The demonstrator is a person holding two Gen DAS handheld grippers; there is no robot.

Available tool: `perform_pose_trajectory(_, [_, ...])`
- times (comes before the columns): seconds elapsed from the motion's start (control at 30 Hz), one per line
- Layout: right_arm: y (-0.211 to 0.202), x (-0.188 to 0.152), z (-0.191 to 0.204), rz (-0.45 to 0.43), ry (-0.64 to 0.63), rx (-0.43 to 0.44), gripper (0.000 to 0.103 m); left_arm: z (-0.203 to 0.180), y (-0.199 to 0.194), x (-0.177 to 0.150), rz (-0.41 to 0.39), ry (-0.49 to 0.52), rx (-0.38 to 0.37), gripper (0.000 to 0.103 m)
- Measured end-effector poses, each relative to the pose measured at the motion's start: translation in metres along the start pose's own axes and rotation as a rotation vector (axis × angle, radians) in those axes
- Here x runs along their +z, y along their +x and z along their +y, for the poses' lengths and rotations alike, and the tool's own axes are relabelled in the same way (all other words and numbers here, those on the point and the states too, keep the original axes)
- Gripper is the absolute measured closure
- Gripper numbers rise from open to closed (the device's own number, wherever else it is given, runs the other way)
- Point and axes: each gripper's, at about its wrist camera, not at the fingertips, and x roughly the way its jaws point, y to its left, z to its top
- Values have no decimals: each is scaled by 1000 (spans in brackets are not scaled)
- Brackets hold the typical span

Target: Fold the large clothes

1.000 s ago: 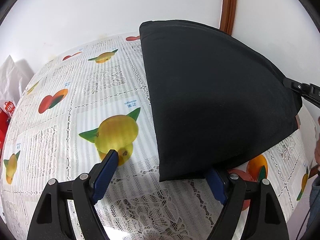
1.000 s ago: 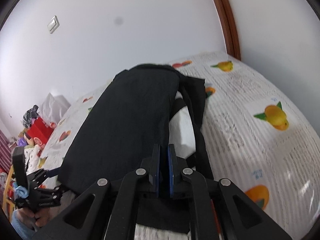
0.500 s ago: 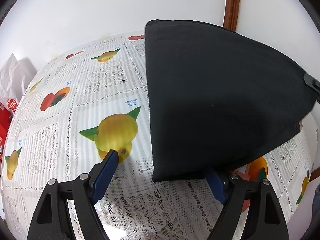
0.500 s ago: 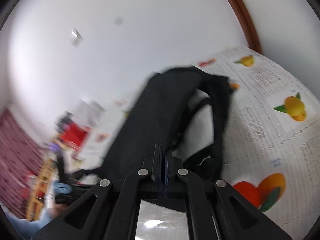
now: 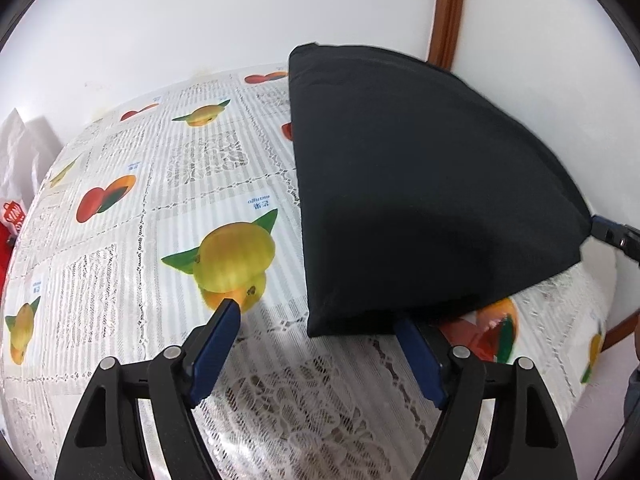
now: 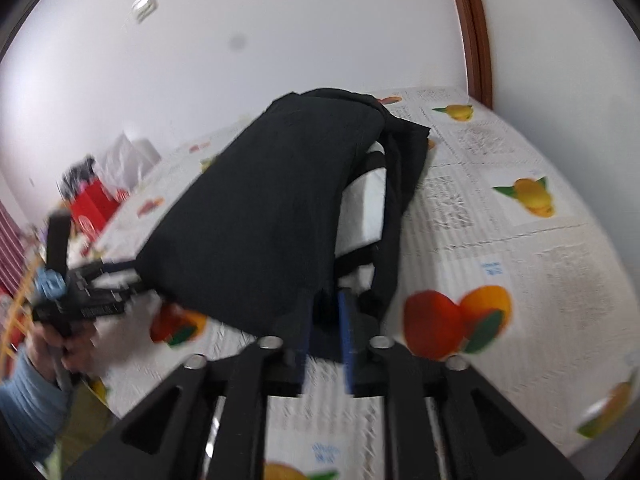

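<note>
Left wrist view: black garment is lying folded on the fruit-printed tablecloth, taking up the right half of the table and reaching back to the white wall; its surface is looking smooth and matte, with no creases showing; the left edge is running straight, the near edge is sitting as a rounded fold, thick with layers; left gripper is hovering at that near corner, jaws spread wide and closing, the near left corner of the fabric lying between the blue pads, the right pad tucked at the hem, the left pad over a printed yellow fruit, nothing pinched; right gripper is showing only as a dark tip at the garment's far right corner; brown door frame is standing behind.

Right wrist view (blurred): the garment is lying humped, the upper layer draping over a lower one, white cloth showing in the gap between layers; right gripper is sitting at the near edge, jaws parting, a dark fold between the pads, though I cannot tell if it is pressed; the person's hand, blue sleeve behind it, is holding the left gripper at the garment's left corner.
</note>
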Motion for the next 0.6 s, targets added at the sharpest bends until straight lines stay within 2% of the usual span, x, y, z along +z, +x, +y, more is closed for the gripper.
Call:
perform_pose_trajectory(0.03, [-3, -2, 1, 2, -10, -10, 70, 1, -2, -1, -5, -1, -14, 32])
perform_pose_trajectory(0.1, [-8, -10, 2, 11, -35, -52, 66, 4, -5, -1, -9, -6, -46, 37])
perform_pose_trajectory(0.27, [15, -15, -2, 72, -2, -120, 66, 4, 1, -1, 7, -10, -73, 54])
perform_pose_trajectory(0.4, [35, -13, -7, 71, 52, -94, 67, 0, 2, 1, 4, 0, -80, 67])
perform_pose_trajectory(0.47, [43, -10, -7, 79, 63, -95, 68, -1, 3, 2, 5, -4, -89, 75])
perform_pose_trajectory(0.53, [47, -6, -7, 74, 68, -74, 80, 0, 2, 2, 6, -5, -62, 89])
perform_pose_trajectory(0.6, [50, -1, -5, 79, 61, -71, 87, 4, 3, 2, 5, -14, -54, 94])
